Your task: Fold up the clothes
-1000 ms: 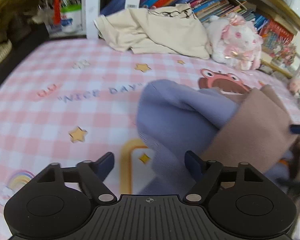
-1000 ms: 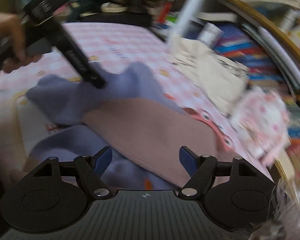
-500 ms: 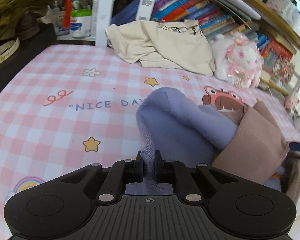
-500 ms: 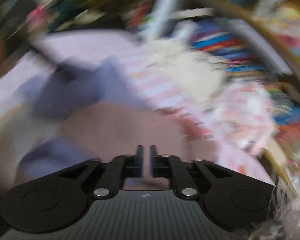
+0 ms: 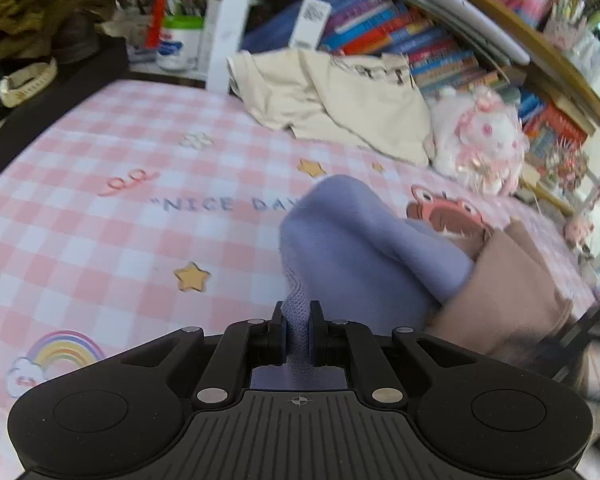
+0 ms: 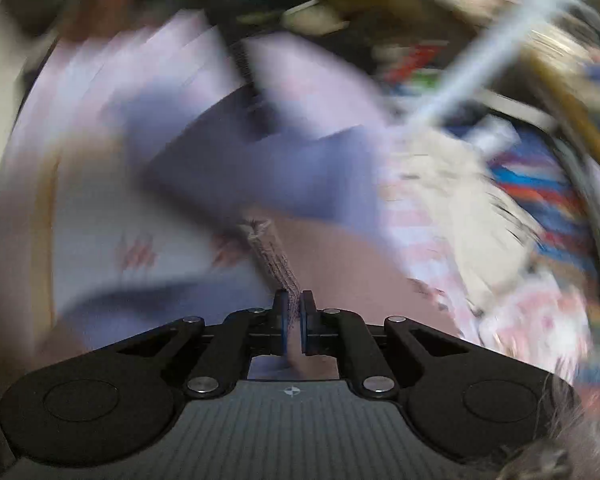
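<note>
Both grippers pinch the bunched garment over the pink checked bed.

In the left wrist view the left gripper has its fingers clamped on the lavender knit edge of the garment, which runs up and right from lower centre, its mauve-brown part at right. In the blurred right wrist view the right gripper, angled downward, has just closed on the brown ribbed edge.

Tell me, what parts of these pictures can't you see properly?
- Right wrist view: motion blur smears the bed, the shelves and most of the purple and brown garment.
- Left wrist view: the left gripper body hides the garment's near end.
- Left wrist view: the right gripper is a dark blur at the right edge.
- Book titles: too small.
</note>
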Action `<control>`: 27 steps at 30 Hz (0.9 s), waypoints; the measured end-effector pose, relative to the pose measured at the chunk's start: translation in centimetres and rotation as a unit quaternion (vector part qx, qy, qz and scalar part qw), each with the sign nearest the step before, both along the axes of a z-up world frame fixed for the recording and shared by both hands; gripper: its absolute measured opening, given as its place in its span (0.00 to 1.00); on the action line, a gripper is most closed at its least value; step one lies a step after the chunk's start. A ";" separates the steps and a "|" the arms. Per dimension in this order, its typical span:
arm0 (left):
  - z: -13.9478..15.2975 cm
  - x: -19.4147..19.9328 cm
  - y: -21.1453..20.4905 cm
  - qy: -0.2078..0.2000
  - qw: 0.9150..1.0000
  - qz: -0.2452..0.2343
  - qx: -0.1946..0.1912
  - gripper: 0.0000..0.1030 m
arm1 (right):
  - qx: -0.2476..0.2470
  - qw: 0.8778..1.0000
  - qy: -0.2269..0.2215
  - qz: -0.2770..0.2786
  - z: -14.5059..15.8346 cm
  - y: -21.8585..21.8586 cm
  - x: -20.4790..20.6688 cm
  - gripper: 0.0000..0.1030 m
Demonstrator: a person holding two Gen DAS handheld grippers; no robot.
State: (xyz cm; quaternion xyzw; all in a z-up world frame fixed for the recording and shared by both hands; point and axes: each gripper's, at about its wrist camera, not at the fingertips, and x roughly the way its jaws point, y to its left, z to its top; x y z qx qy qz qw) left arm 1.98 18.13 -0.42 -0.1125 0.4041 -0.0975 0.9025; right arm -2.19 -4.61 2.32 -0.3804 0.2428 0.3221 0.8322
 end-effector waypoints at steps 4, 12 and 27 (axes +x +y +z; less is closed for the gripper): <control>2.3 0.6 2.5 -0.029 0.999 0.041 -0.005 0.08 | 0.107 0.974 -0.073 -0.186 6.4 -7.5 2.9 0.05; 7.3 3.2 5.4 -0.098 0.992 0.081 0.019 0.07 | 0.120 0.864 -0.138 -0.469 9.8 -23.0 5.2 0.05; 9.9 5.2 7.4 -0.108 0.982 0.145 0.055 0.07 | 0.132 0.786 -0.185 -0.575 6.0 -29.8 6.2 0.05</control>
